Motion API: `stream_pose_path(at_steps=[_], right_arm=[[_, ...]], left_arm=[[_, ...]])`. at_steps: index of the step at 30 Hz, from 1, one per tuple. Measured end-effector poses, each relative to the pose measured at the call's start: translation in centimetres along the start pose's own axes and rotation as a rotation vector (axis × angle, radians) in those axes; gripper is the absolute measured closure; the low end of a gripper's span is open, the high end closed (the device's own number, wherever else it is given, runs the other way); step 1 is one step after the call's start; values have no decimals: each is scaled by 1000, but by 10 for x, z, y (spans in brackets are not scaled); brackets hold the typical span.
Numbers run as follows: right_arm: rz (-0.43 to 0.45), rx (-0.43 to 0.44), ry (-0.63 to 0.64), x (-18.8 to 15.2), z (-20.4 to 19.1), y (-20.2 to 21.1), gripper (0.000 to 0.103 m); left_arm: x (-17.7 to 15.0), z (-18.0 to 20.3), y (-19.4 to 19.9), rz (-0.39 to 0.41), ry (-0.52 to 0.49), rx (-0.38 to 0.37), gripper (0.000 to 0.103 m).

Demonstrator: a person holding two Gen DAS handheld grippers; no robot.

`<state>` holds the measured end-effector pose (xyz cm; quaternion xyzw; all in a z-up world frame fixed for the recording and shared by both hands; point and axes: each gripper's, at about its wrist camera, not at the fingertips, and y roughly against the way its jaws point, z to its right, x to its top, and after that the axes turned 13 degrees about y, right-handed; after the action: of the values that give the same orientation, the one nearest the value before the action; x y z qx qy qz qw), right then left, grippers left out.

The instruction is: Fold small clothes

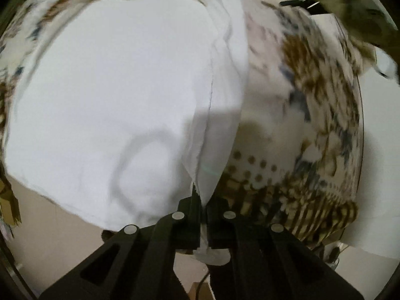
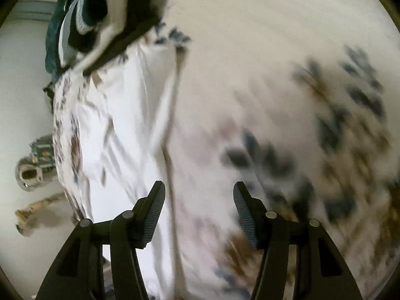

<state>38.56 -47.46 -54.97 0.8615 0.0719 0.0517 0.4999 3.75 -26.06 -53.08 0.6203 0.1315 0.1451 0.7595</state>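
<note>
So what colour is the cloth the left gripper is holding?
Plain white garment, seen best from the left wrist view.

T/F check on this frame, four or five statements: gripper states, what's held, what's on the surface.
1. The left gripper is shut on the plain white cloth garment. True.
2. The right gripper is shut on a fold of fabric. False: its fingers stand apart, holding nothing.
3. The surface below is covered by a white sheet printed with brown and blue-grey patterns. True.
4. The white garment lies fully flat, untouched. False: one edge is pinched between the left fingers.
5. A dark green and white bundle of clothes shows at the top left of the right wrist view. True.
</note>
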Motion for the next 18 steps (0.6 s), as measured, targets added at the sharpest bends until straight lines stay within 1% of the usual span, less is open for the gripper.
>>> stream_pose_path(at_steps=[1, 3, 5, 6, 7, 8, 9, 10, 14, 17, 18], right_arm=[[4, 11, -7, 19, -3, -10, 44], [14, 22, -24, 42, -6, -23, 44], [-11, 54, -60, 64, -9, -44, 44], [-12, 46, -72, 68, -11, -48, 48], [-2, 34, -75, 73, -14, -52, 56], [-3, 21, -58, 78, -21, -55, 84], [-1, -32, -45, 82, -30, -54, 95], [7, -43, -41, 82, -37, -52, 95], [40, -92, 8, 89, -86, -28, 97], [57, -102, 54, 101, -130, -10, 97], [60, -109, 71, 108, -153, -7, 97]], left_arm=[[3, -6, 7, 12, 15, -4, 102], [5, -20, 22, 42, 35, -9, 102], [8, -36, 31, 53, 59, -24, 102], [10, -43, 36, 59, 78, -35, 102], [13, -48, 40, 62, 90, -42, 102], [14, -55, 44, 65, 102, -50, 102], [17, -63, 49, 72, 119, -59, 102], [19, -70, 53, 75, 132, -69, 102], [33, -109, 78, 92, 200, -111, 102], [47, -146, 96, 103, 260, -144, 102], [52, -157, 100, 107, 276, -147, 102]])
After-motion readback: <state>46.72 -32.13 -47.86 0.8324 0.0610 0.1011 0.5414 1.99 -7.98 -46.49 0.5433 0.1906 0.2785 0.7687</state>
